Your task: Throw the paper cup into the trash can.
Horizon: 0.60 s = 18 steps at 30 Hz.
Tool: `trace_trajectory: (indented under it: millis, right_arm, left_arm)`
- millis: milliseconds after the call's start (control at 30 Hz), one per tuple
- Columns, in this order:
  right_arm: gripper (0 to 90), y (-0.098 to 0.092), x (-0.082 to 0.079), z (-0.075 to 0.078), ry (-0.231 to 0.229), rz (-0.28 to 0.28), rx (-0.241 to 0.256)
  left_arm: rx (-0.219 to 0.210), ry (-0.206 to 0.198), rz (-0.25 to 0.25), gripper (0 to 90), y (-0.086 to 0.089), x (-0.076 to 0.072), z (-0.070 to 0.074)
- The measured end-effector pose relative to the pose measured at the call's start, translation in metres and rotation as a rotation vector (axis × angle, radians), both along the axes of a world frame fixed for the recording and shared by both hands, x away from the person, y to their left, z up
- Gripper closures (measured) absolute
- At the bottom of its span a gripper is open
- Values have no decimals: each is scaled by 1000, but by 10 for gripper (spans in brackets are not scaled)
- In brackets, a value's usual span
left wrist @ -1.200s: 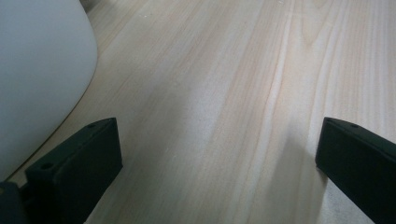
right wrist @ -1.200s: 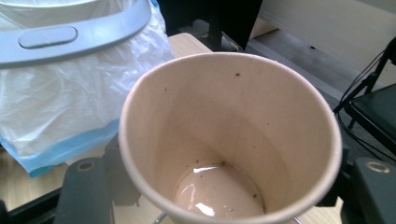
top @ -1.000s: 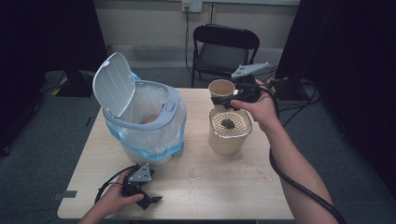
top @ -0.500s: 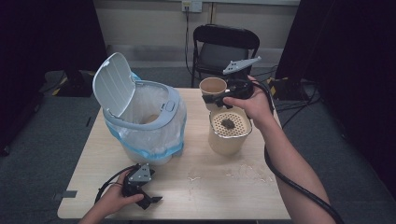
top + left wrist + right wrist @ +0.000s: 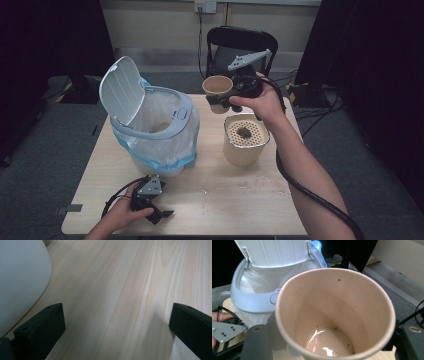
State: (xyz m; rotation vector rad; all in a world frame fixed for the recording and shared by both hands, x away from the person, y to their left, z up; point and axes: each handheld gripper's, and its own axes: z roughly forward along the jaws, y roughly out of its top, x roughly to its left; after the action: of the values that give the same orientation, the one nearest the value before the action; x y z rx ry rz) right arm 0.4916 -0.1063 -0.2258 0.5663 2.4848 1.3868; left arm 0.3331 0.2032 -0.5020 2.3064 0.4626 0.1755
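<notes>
My right gripper is shut on a brown paper cup, held upright in the air over the table's far edge. The cup sits between the white bin and the beige canister. In the right gripper view the cup has a little light-brown liquid and dark specks at its bottom, and both jaws of my right gripper press its sides. The bin's lid stands open over a clear bag. My left gripper rests open on the table near the front edge; its jaws are wide apart over bare wood.
The canister has a perforated insert with a dark clump on it. Small crumbs or drops lie on the wooden table in front of it. A black folding chair stands behind the table. The bin's white side is close on my left gripper's left.
My right gripper has lifted the cup and carried it left from above the canister, toward the bin. The left gripper has stayed where it was.
</notes>
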Motion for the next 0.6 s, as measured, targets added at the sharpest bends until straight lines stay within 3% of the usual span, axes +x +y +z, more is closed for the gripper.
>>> trace_trajectory:
  millis: [600]
  right_arm:
    - [295,41,2,21,-13,72,31]
  left_arm:
    - [0,2,1,0,0,0,0]
